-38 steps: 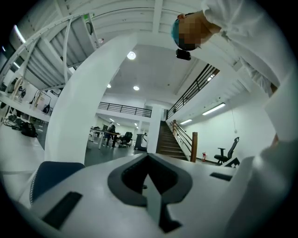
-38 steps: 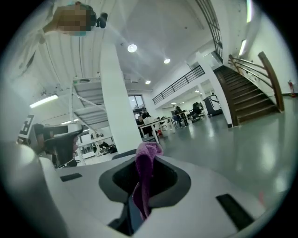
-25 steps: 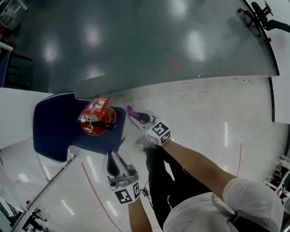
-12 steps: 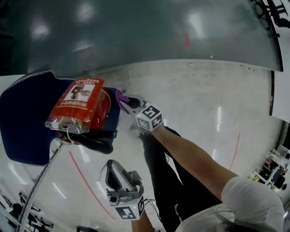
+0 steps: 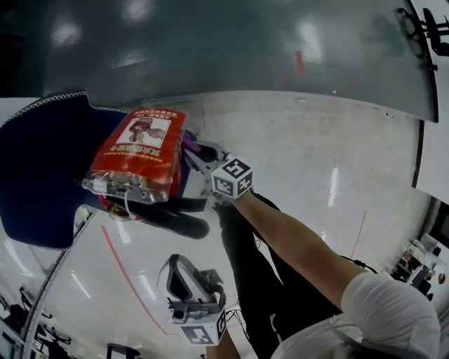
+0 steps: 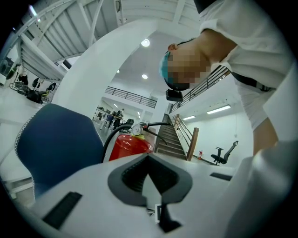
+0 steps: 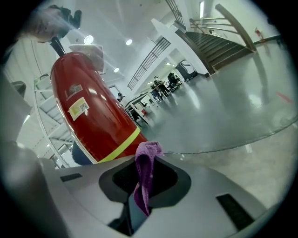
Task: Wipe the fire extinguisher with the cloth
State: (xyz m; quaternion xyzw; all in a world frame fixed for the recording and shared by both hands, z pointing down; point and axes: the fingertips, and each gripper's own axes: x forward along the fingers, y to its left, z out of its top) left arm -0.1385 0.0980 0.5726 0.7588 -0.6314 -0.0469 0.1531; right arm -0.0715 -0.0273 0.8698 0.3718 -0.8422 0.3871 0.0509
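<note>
A red fire extinguisher (image 5: 137, 158) with a printed tag and a black hose (image 5: 175, 219) stands on a blue chair (image 5: 38, 182). My right gripper (image 5: 192, 154) is shut on a purple cloth (image 5: 187, 146) right beside the extinguisher's right side. The right gripper view shows the cloth (image 7: 145, 179) pinched between the jaws, with the red cylinder (image 7: 95, 118) and its yellow band just beyond. My left gripper (image 5: 175, 270) hangs lower down, apart from the extinguisher, jaws together and nothing in them. The left gripper view looks up at the extinguisher (image 6: 129, 145) and its gauge (image 6: 136, 129).
Dark glossy floor (image 5: 231, 49) lies beyond the chair and pale floor with red tape lines (image 5: 123, 256) below it. The person's legs (image 5: 249, 280) are under the right arm. An office chair (image 5: 428, 21) stands far right. A staircase (image 6: 170, 139) is behind.
The extinguisher now fills more of the head view. My right gripper with the cloth has closed in on its side. The left gripper has dropped lower in the picture.
</note>
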